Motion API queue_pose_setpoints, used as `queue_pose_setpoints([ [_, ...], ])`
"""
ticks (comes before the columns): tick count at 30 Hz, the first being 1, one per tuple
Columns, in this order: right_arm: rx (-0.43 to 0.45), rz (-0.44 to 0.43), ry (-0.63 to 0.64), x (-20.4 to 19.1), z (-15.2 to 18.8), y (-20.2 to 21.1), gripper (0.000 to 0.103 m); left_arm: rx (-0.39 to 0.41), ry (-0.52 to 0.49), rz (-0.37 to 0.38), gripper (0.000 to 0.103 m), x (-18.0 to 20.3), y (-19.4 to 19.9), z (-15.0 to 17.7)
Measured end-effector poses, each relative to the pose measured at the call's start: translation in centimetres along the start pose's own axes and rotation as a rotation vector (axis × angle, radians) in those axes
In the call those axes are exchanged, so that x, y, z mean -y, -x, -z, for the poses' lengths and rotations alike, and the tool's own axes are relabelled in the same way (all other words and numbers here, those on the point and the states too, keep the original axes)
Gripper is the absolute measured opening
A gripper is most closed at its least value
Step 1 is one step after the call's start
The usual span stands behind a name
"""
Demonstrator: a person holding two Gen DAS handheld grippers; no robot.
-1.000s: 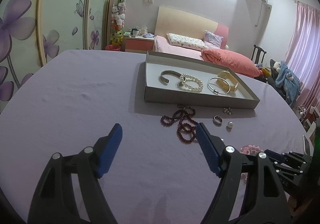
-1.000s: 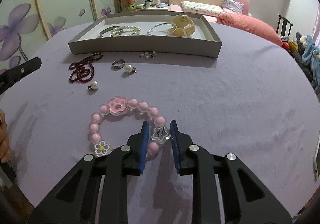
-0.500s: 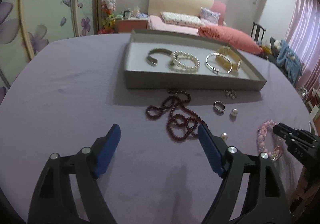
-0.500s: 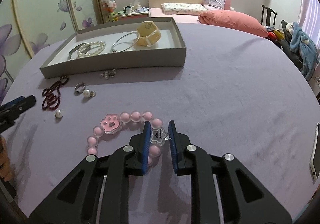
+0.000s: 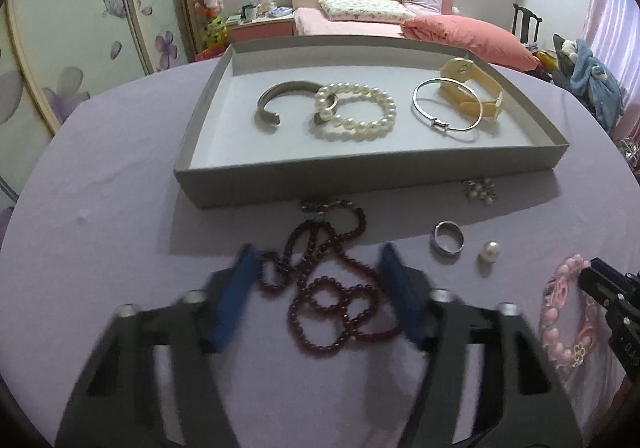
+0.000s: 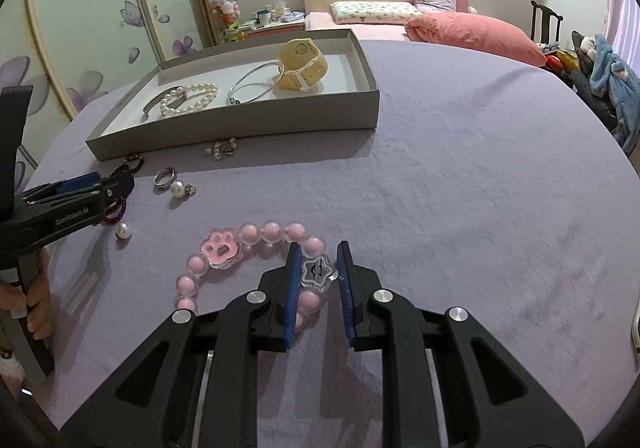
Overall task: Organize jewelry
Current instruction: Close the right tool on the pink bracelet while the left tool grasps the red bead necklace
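A grey tray holds a metal cuff, a pearl bracelet, a silver bangle and a cream watch. In front of it lies a dark red bead necklace. My left gripper is open, its fingers on either side of the necklace. My right gripper is shut on the star charm of a pink bead bracelet, which rests on the purple cloth. The pink bracelet also shows in the left wrist view.
A silver ring, a loose pearl and a small pearl cluster lie on the cloth before the tray. Another pearl lies near the left gripper. A bed and a wardrobe stand behind the table.
My left gripper has moved forward and down over the red necklace, its fingers narrowing. My right gripper stays shut on the pink bracelet's star charm and has shifted slightly.
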State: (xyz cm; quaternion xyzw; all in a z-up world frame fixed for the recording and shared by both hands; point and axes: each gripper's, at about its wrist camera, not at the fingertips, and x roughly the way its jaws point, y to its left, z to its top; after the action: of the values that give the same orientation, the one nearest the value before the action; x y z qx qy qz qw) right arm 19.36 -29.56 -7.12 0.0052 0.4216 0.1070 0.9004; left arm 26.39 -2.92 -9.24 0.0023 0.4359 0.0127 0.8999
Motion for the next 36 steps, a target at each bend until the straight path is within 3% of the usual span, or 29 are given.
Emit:
queue_pose_setpoints([
  [3,0.0,-0.003,0.0,-0.1,0.0,0.0,0.019,0.007,-0.009,0.007,0.022,0.1,0.3,0.2],
  [5,0.0,-0.007,-0.001,0.1,-0.1,0.1,0.019,0.007,-0.009,0.013,0.017,0.0,0.4,0.2],
  [6,0.001,-0.009,-0.002,0.1,0.0,0.1,0.019,0.009,-0.009,0.017,0.009,-0.1,0.5,0.2],
  [12,0.023,-0.038,-0.007,0.3,0.0,0.5,0.019,0.028,0.042,0.101,0.008,-2.1,1.7,1.3],
  [19,0.101,-0.08,0.021,-0.7,0.2,2.0,0.019,0.179,0.086,0.179,0.008,-4.3,6.7,3.1],
  [25,0.171,-0.113,0.056,-2.2,-0.1,3.3,0.019,0.307,0.108,0.205,0.008,-5.2,10.4,4.1],
  [36,0.335,-0.132,0.121,-3.9,-0.6,6.3,0.019,0.446,0.101,0.223,0.008,-5.1,13.9,4.5],
])
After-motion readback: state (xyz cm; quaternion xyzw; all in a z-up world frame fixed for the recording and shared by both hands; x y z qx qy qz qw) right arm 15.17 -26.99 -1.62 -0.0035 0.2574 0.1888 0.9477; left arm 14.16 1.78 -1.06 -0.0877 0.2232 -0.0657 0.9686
